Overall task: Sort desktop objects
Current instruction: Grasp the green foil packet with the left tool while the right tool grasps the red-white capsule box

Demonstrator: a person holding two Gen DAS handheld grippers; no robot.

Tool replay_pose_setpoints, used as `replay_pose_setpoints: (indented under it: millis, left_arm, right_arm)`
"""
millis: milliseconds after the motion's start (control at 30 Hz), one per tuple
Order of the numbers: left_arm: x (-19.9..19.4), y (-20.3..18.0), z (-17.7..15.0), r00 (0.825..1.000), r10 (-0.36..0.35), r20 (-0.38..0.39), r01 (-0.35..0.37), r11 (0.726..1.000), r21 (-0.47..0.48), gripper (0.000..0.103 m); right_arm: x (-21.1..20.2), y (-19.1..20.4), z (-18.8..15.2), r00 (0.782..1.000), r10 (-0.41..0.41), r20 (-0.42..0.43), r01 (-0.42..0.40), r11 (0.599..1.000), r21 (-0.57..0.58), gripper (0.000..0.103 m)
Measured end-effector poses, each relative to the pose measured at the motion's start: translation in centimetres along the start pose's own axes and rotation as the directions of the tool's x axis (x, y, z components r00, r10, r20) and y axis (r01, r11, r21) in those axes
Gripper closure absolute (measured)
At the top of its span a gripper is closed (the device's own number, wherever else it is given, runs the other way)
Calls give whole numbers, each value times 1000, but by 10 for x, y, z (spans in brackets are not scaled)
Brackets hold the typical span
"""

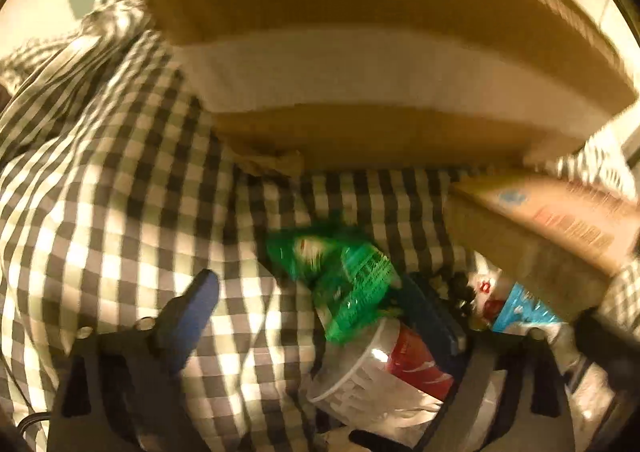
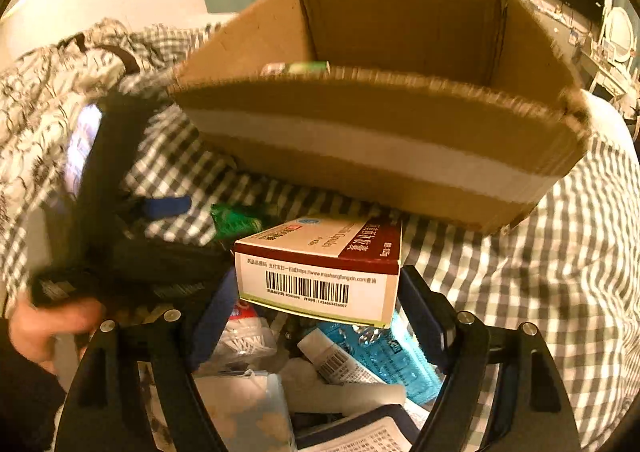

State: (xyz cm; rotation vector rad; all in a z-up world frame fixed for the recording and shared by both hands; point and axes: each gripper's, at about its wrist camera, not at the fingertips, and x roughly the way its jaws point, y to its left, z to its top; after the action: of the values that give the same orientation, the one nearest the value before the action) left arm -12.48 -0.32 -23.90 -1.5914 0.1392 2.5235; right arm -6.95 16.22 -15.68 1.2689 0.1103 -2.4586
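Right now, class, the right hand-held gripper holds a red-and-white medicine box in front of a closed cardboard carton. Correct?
Not quite: the cardboard carton is open at the top, as the right wrist view shows. The right hand-held gripper does hold the medicine box.

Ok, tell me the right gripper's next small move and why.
Probably carry the medicine box, held between the right gripper fingers above the clutter, forward over the open cardboard box and release it there: the cardboard box sits straight ahead with room inside.
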Motion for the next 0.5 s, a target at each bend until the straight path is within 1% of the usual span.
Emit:
replay_pose_setpoints:
  millis: [33, 100, 133, 167, 200, 233, 333, 367, 500]
  left_arm:
    - [4, -5, -2, 1000, 21, -4, -21, 999, 24, 2]
    - [8, -6, -4, 999, 40, 13, -40, 999, 20, 3]
    - [8, -5, -4, 999, 37, 29, -37, 999, 6, 17]
    - [8, -2, -4, 999, 33, 32, -33, 999, -8, 35]
    - [7, -1, -4, 999, 26, 34, -25, 1000, -18, 44]
    - [6, 2, -3, 999, 13, 39, -11, 999, -32, 60]
    - [2, 9, -4, 999, -16, 52, 19, 998, -53, 64]
    - [0, 11, -4, 998, -23, 58, 26, 998, -52, 65]
    - [-9, 19, -6, 996, -38, 84, 42, 998, -43, 68]
  right_arm:
    - [-3, 0, 0, 1000, 5, 5, -5, 1000, 0, 24]
    - [-4, 1, 0, 1000, 2, 12, -2, 1000, -3, 24]
    - [-2, 1, 0, 1000, -1, 13, 1, 1000, -2, 24]
    - [-3, 0, 0, 1000, -4, 14, 4, 1000, -1, 24]
    - [-5, 0, -1, 1000, -5, 16, 5, 1000, -2, 24]
    - [-8, 0, -1, 1000, -5, 23, 5, 1000, -4, 24]
    - [-14, 2, 3, 999, 7, 46, -6, 1000, -10, 24]
    - [-21, -3, 2, 998, 11, 54, -10, 1000, -12, 24]
    - [-32, 2, 9, 996, 23, 92, -21, 1000, -19, 24]
